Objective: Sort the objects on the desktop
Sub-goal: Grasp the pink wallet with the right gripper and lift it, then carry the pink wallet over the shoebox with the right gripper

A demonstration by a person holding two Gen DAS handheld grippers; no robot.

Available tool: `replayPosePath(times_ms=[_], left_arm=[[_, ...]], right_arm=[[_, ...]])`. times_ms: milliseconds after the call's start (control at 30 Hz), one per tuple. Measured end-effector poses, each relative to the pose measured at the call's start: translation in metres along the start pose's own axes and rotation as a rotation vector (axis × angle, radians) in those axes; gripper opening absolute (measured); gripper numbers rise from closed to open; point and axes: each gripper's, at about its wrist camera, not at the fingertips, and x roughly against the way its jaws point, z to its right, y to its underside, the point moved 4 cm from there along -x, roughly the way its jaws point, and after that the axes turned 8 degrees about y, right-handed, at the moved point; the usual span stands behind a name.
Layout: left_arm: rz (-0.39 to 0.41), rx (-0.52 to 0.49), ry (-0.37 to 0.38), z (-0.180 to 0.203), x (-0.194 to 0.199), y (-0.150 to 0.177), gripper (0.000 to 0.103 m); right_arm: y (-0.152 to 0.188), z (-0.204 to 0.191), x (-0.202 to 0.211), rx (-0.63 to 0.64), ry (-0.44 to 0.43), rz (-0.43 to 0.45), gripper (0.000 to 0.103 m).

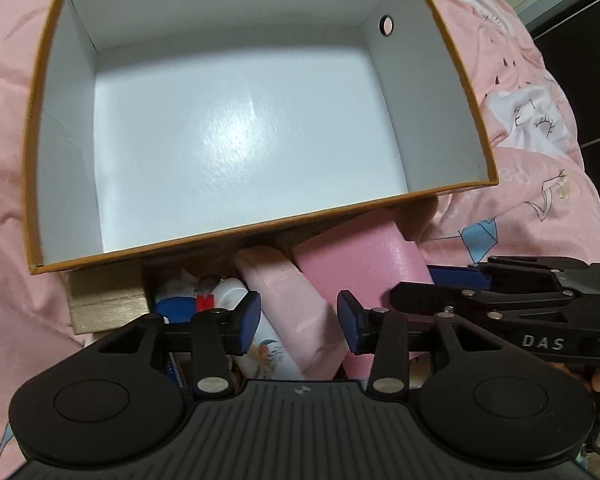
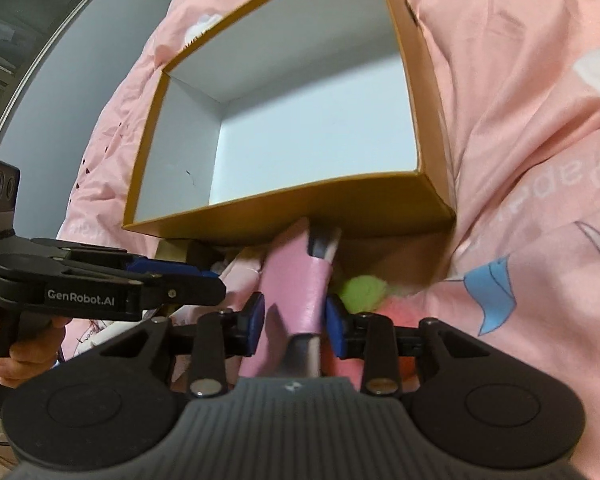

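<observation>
An open box (image 1: pixel 260 224) (image 2: pixel 300 216), orange-brown outside and white inside, lies empty on the pink bedding. A pile of objects sits at its near wall. My left gripper (image 1: pixel 298 320) hangs open over a pale pink packet (image 1: pixel 288 300); a white bottle (image 1: pixel 230 294) and a blue cap (image 1: pixel 176 308) lie to its left. My right gripper (image 2: pixel 295 320) is open just above a pink-wrapped item with grey ends (image 2: pixel 296 284) (image 1: pixel 360 256), which shows between its pads (image 2: pixel 334 320). The right gripper (image 1: pixel 420 286) comes in from the right in the left wrist view.
A green fuzzy ball (image 2: pixel 364 288) and a reddish fuzzy thing (image 2: pixel 380 320) lie right of the pink item. A wood-coloured block (image 1: pixel 104 304) sits under the box's near left corner. A hand (image 2: pixel 4 344) holds the left gripper (image 2: pixel 216 282). Printed pink bedding (image 2: pixel 520 120) surrounds everything.
</observation>
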Motion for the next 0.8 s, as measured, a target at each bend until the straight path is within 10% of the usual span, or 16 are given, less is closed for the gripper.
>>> replayPosePath(times_ms=[800], left_arm=[[-0.170,0.079,-0.125,-0.004,-0.019,-0.014,0.049]], right_arm=[[0.003,0.030,-0.015,-0.146,-0.245,-0.009,0.024]])
